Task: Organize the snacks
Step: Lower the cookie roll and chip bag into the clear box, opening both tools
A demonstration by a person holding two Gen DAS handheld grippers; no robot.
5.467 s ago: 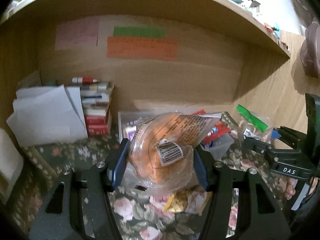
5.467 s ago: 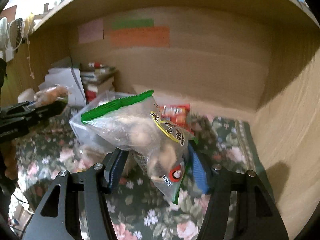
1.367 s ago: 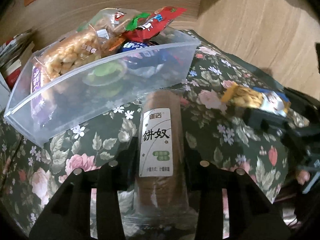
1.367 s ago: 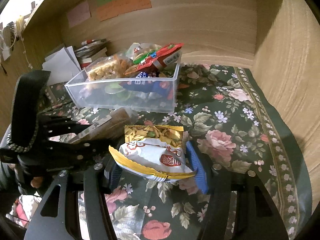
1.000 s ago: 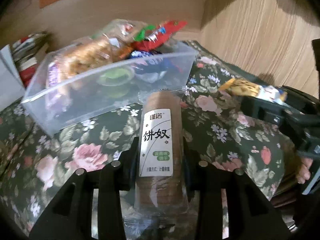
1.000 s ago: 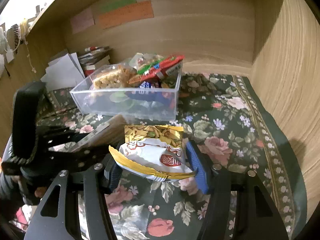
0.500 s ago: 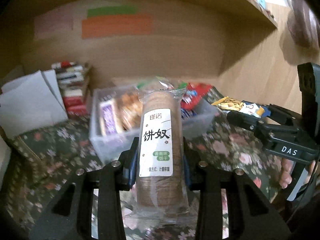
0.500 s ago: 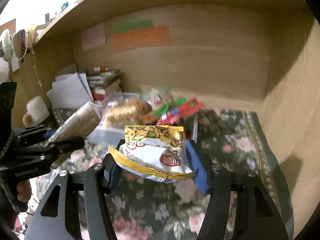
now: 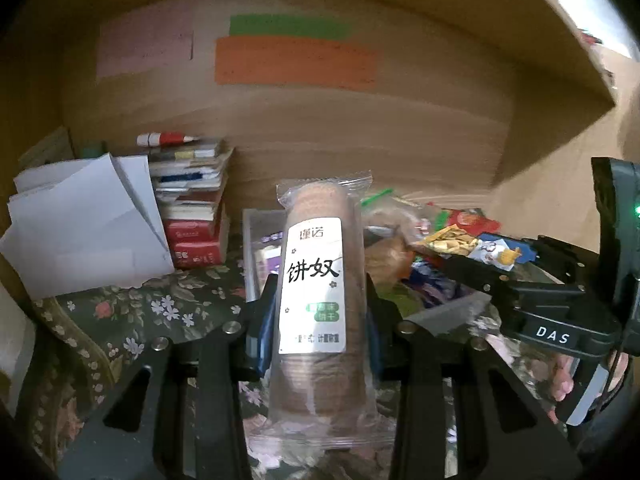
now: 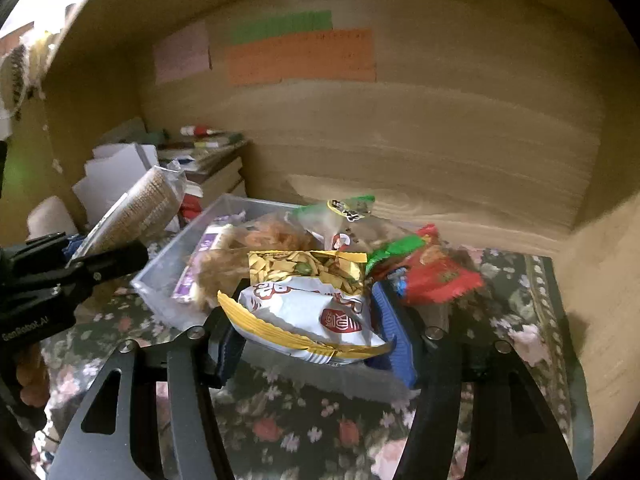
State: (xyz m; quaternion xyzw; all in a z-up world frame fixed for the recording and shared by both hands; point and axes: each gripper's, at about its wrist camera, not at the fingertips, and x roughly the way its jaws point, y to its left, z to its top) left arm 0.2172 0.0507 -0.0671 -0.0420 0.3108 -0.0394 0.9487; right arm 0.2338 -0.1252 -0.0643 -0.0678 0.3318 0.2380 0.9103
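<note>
My left gripper (image 9: 316, 316) is shut on a clear-wrapped roll of brown biscuits (image 9: 314, 280) with a white label, held lengthwise above the floral cloth. From the right wrist view the same biscuit roll (image 10: 136, 208) hangs left of the bin. My right gripper (image 10: 308, 328) is shut on a white and yellow snack packet (image 10: 308, 304) just in front of the clear plastic bin (image 10: 168, 276). The bin holds several snack bags, among them a red packet (image 10: 436, 276) and a green-topped bag (image 10: 344, 208). In the left wrist view the right gripper (image 9: 492, 256) holds the snack packet (image 9: 460, 242) by the bin (image 9: 250, 240).
A stack of books (image 9: 192, 208) and loose white papers (image 9: 84, 228) stand at the back left. Wooden walls close the nook behind and on the right. A floral cloth (image 10: 520, 308) covers the surface. A person's fingers (image 9: 560, 384) grip the right handle.
Both grippers have risen and tilted up with their snacks, so the bin that lay close below now sits farther ahead. The back wall and notes came into view.
</note>
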